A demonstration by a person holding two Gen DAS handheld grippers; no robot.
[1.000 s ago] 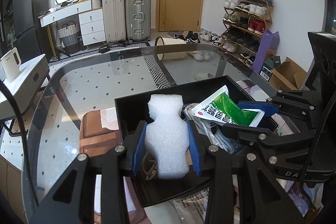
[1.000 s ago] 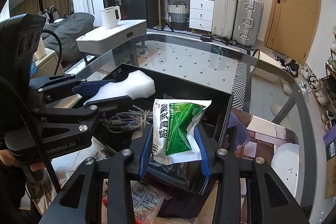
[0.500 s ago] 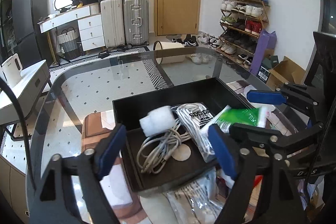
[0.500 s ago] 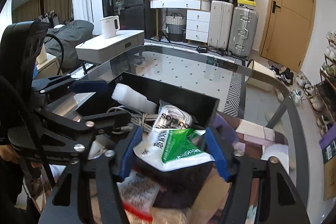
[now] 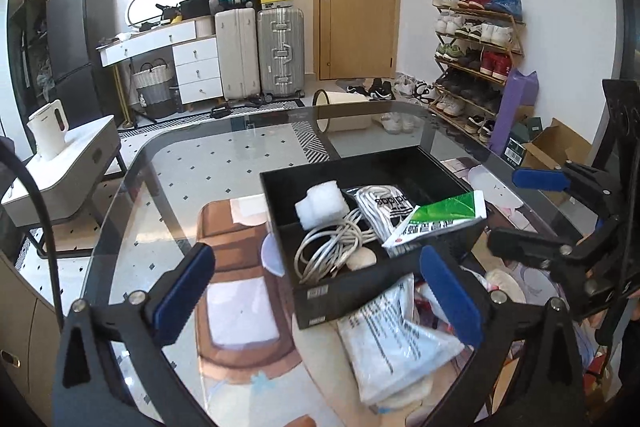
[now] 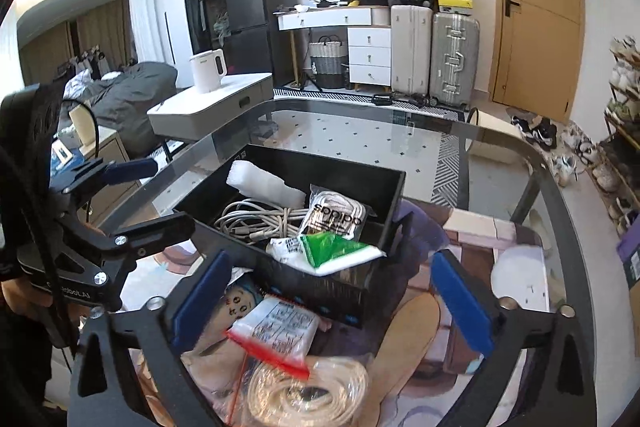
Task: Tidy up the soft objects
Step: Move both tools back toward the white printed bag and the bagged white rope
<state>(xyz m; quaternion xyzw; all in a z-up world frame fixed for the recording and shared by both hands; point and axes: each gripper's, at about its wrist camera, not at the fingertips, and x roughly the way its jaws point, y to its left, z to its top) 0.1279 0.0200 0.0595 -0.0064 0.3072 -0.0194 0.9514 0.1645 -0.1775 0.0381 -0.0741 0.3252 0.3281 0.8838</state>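
Jaws of both grippers, left gripper and right gripper, are seen opening, empty; loose bags are found nearest the right one, beside the black tray.

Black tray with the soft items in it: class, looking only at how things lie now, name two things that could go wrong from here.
1. The green and white packet lies across the near rim of the black tray, partly overhanging, so it may slip out.
2. The white foam piece rests loosely on the coiled cable; a nudge could roll it. Both claws, left and right, are opening with nothing between them.
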